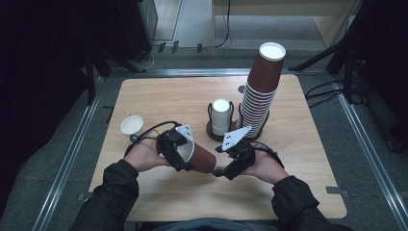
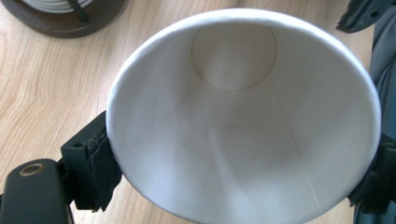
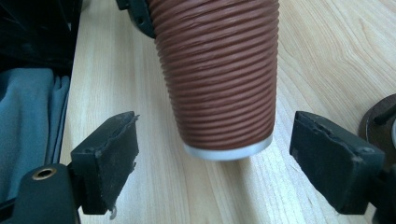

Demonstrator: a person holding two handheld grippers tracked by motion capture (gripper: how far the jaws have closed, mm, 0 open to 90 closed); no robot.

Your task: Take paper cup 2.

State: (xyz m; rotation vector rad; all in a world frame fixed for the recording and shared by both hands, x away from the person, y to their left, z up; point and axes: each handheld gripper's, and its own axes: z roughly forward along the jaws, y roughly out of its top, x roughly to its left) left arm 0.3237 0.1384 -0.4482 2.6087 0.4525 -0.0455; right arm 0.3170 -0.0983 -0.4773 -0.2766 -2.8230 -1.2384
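1. I am counting one brown ribbed paper cup [image 1: 202,157] in my grippers, one small white cup [image 1: 132,124] standing alone at the table's [image 1: 159,96] left side, one tall stack of brown cups [image 1: 262,91] in a wire holder, and one shorter stack of white cups [image 1: 221,117] in a second holder beside it.
2. I am not managing to count the cups within either stack; the holders' bases are partly hidden behind my right gripper [image 1: 222,171], and in the left gripper view the brown cup's white inside [image 2: 243,121] is hiding my right-hand jaw almost fully.
3. I am holding the brown cup on its side above the table's near middle with my left gripper [image 1: 185,155], its pads [image 2: 100,163] pressing the rim from both sides.
4. I am keeping my right gripper's jaws spread wide, its pads [image 3: 112,156] standing apart from the cup's base [image 3: 229,151], which is lying between them untouched.
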